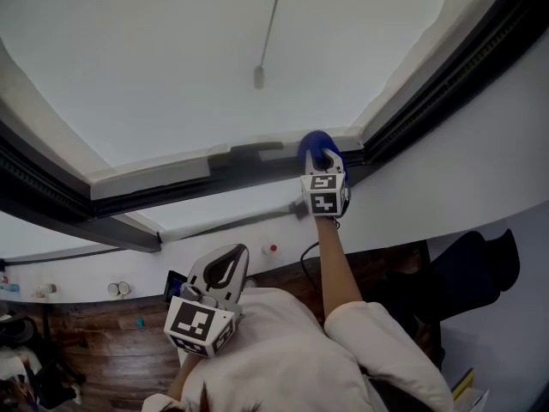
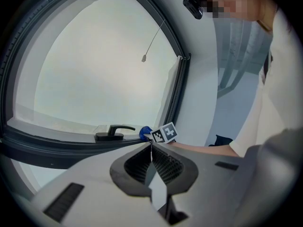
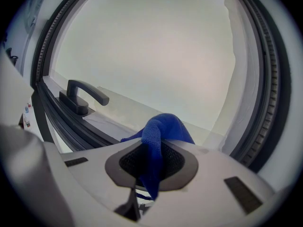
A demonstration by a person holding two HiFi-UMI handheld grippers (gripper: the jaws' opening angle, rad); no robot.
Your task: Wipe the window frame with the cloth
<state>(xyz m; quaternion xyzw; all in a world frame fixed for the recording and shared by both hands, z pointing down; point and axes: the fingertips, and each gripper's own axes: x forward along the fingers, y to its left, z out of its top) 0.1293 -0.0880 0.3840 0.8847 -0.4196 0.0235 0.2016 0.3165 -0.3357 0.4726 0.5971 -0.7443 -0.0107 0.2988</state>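
Window frame [image 1: 51,200]: the dark lower rail runs across the head view from the far left and meets the dark side rail at a corner on the right.

1. Left gripper [image 2: 151,148]. The fingers are pressed together with nothing between them. It hangs low, near the person's body and well apart from the rail, with no part in the wipe.

2. Handle [image 3: 83,96]. This dark lever sits on the lower rail, to the left of the right gripper's fingers and apart from them.

3. Right gripper [image 3: 156,148]. The fingers are pinching the cloth [image 3: 163,129], a blue fabric bunched ahead of the fingertips with a tail hanging back between them. The bunch appears to rest on the pale ledge of the lower rail, left of the corner.

Likely faults from this position (judgement):
- Cloth pulled out of the pinch. Cause: only a narrow fold is held, and drag along the rail works against it.
- Snagging. Cause: a stroke to the left carries the loose fabric into the handle.
- Bare fingertips scraping the rail. Cause: the bunch rolling aside under pressure.
- Corner left unwiped. Cause: the stroke stopping short of the side rail.

Containers: none can be made out. Small items below the left gripper's fingers, by the wall, are too small to identify.
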